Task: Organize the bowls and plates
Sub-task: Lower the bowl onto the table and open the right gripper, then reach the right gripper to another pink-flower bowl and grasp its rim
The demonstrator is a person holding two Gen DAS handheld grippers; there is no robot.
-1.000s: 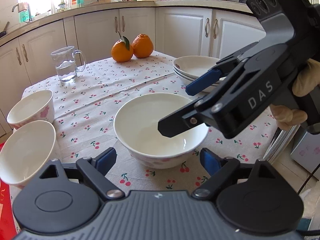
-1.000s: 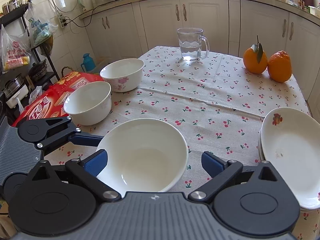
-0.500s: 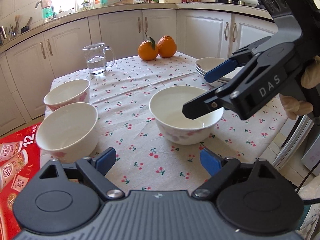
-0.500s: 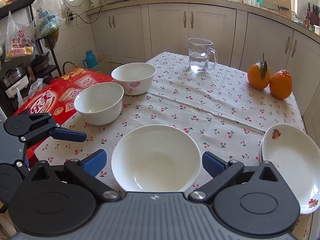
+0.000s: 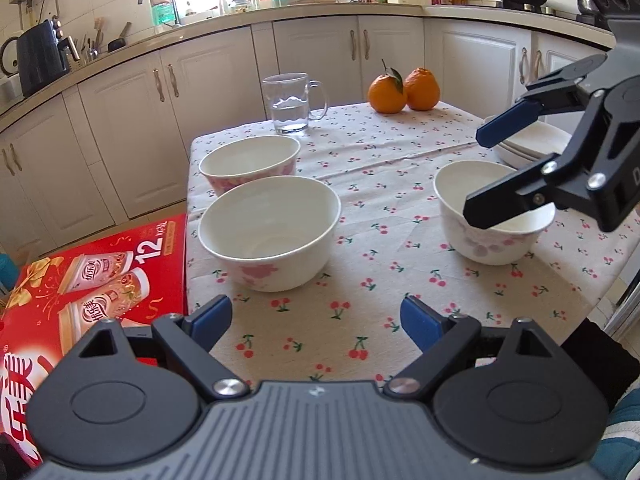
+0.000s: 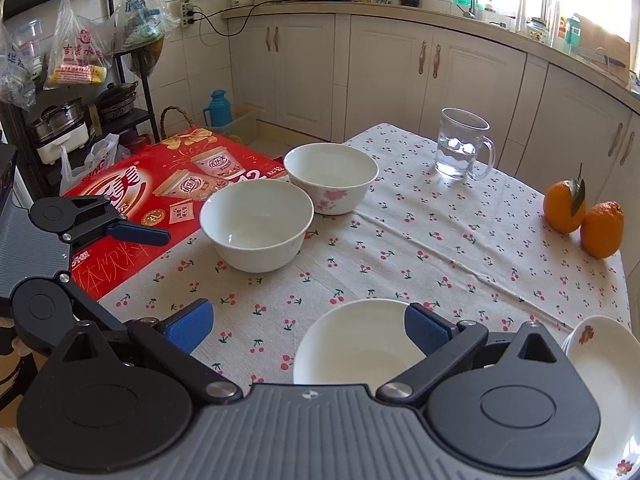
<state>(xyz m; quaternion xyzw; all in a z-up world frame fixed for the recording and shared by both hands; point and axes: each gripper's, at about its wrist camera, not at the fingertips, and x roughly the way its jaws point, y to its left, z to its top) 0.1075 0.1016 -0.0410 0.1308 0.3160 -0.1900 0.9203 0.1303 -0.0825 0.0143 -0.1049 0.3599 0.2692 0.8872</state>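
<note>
Three white bowls with pink flowers stand on the cherry-print tablecloth (image 5: 384, 176). One bowl (image 5: 269, 230) is just ahead of my open, empty left gripper (image 5: 316, 318); a second bowl (image 5: 250, 163) stands behind it. The third bowl (image 5: 494, 216) is at the right, under my open right gripper (image 5: 486, 170), which hangs over its rim. In the right wrist view that bowl (image 6: 360, 344) lies low between the open fingers of my right gripper (image 6: 306, 322). A stack of plates (image 6: 608, 384) sits at the right edge.
A glass mug of water (image 5: 294, 102) and two oranges (image 5: 404, 90) stand at the far side of the table. A red drinks carton (image 5: 80, 280) lies beside the table's left edge. Kitchen cabinets (image 5: 320, 60) surround the table.
Both grippers have drawn back and turned left. The bowl that was between my left fingers now stands to the right, and the two left bowls have come into the middle of view.
</note>
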